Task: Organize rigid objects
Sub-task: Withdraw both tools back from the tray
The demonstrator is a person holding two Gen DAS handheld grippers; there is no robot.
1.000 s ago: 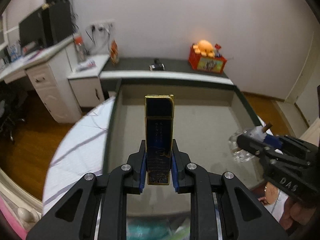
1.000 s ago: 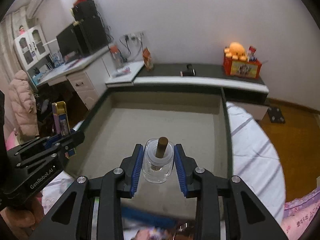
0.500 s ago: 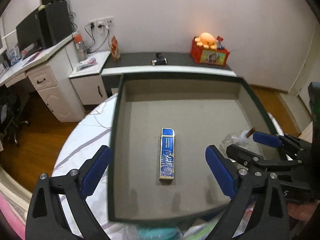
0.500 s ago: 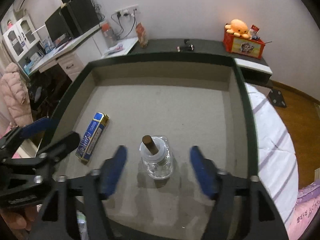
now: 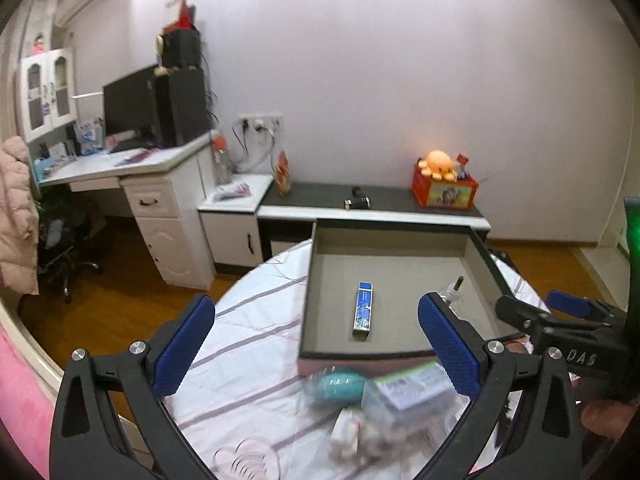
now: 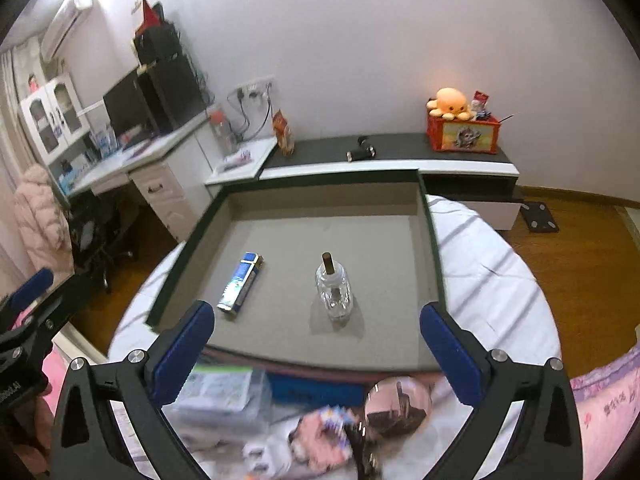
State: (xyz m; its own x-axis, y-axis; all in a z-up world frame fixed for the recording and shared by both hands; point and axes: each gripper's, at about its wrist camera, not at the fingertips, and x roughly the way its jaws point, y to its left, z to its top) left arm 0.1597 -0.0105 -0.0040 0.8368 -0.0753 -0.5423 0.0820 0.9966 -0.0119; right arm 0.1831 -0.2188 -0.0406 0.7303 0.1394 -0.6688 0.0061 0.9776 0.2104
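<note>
- Grey-lined tray (image 6: 424, 236) with dark green walls sits on the round table (image 6: 492, 280); the blue-and-gold box (image 6: 240, 287) lies flat inside it, left of centre, print too small to read.
- Glass bottle (image 6: 333, 289) with the brown stopper stands upright just right of the box, not touching it, with plenty of bare floor up to the far wall.
- Left gripper (image 5: 316, 344) has just been opening; jaws spread wide, nothing between them.
- Right gripper (image 6: 316, 352) likewise, wide and empty; "DAS" is readable on its body in the left view.
- Blurry clutter (image 6: 316, 428) crowds the table's near edge, right against the tray's front wall.
</note>
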